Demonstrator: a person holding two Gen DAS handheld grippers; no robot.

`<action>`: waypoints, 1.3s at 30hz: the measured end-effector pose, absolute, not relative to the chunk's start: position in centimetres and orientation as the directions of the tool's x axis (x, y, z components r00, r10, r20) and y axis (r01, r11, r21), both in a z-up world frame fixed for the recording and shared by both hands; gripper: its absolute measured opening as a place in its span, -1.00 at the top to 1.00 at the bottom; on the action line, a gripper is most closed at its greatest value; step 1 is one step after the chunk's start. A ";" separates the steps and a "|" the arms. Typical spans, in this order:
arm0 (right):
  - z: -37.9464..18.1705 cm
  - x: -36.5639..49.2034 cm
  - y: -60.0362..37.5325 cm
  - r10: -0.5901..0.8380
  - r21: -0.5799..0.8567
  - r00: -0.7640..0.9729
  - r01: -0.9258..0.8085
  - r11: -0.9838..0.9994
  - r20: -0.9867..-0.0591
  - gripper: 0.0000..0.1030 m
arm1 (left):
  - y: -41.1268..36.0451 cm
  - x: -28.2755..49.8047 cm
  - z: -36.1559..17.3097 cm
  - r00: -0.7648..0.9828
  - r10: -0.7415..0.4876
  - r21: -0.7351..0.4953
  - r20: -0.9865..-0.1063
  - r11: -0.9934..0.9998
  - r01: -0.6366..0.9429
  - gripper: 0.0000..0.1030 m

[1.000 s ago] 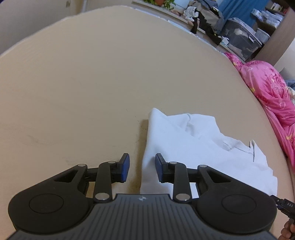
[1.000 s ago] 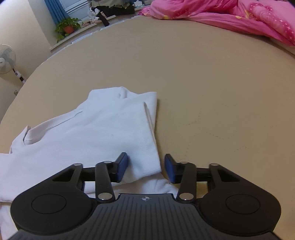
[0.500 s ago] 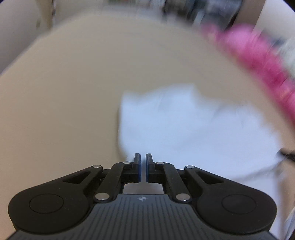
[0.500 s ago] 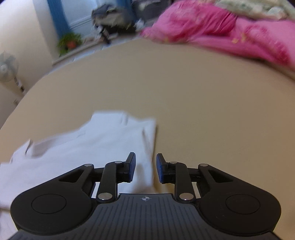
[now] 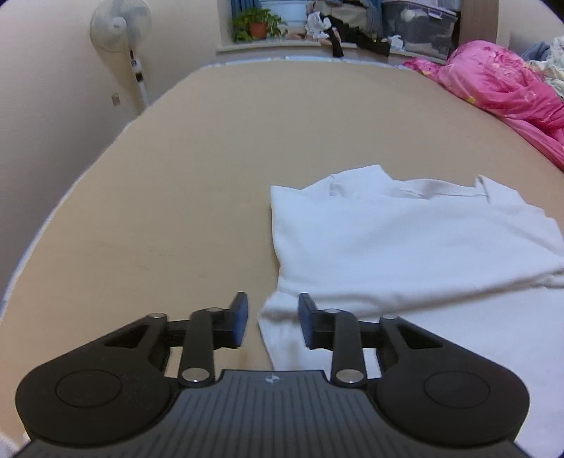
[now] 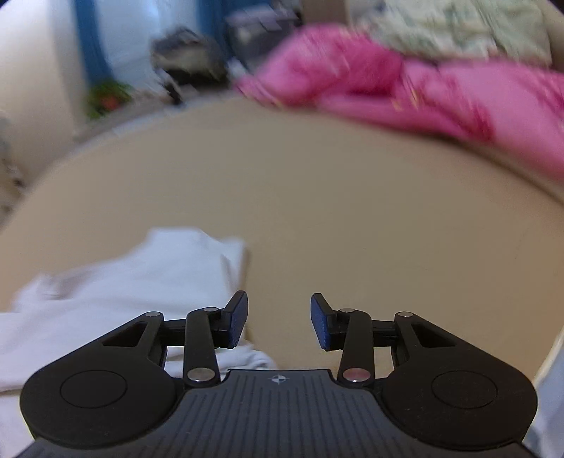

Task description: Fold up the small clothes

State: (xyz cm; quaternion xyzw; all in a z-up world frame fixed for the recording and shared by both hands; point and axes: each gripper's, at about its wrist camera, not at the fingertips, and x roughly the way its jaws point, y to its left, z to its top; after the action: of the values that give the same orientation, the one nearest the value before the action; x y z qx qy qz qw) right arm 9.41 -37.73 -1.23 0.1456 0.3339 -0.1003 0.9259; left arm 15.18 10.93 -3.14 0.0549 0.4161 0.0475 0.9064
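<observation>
A white garment [image 5: 405,239] lies partly folded on the tan bed surface [image 5: 211,158], collar toward the far side. My left gripper [image 5: 272,319] hovers over the garment's near left corner. Its jaws are opening, and the white edge shows in the gap without the pads pressing on it. In the blurred right wrist view the same white garment [image 6: 141,278] lies to the lower left. My right gripper [image 6: 279,322] hangs above bare tan surface just right of the cloth's edge. Its jaws are opening with nothing between them.
A pink quilt [image 5: 511,91] is bunched along the right side of the bed, also the pink quilt [image 6: 423,95] at the far right. A standing fan [image 5: 121,31] is at the far left; a potted plant [image 5: 257,24] and clutter line the far sill.
Both grippers closed up half a second ago and have since spread apart. Both have lifted and pulled back from the garment; the left view has swung to face the window wall.
</observation>
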 end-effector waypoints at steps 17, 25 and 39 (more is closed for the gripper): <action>-0.7 -7.4 -40.8 -0.001 0.224 0.754 0.196 0.955 -0.657 0.16 | 11.9 0.7 0.3 0.604 0.073 0.067 -0.794 0.997 -0.033 0.31; -4.8 -8.5 -40.3 0.160 0.316 0.537 0.213 0.924 -0.828 0.16 | 15.2 -4.1 -2.8 0.457 -0.039 -0.087 -0.889 0.993 -0.085 0.32; -9.0 -7.9 -38.8 0.162 0.257 0.352 0.243 0.935 -0.922 0.13 | 16.8 -5.3 -7.2 0.268 -0.140 -0.179 -0.953 0.976 -0.127 0.34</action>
State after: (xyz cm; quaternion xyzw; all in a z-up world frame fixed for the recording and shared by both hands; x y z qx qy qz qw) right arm -7.87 -38.84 -9.01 0.1780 0.5686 -0.0254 0.8027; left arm -5.30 16.80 -7.25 -0.1104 0.6048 -0.0039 0.7887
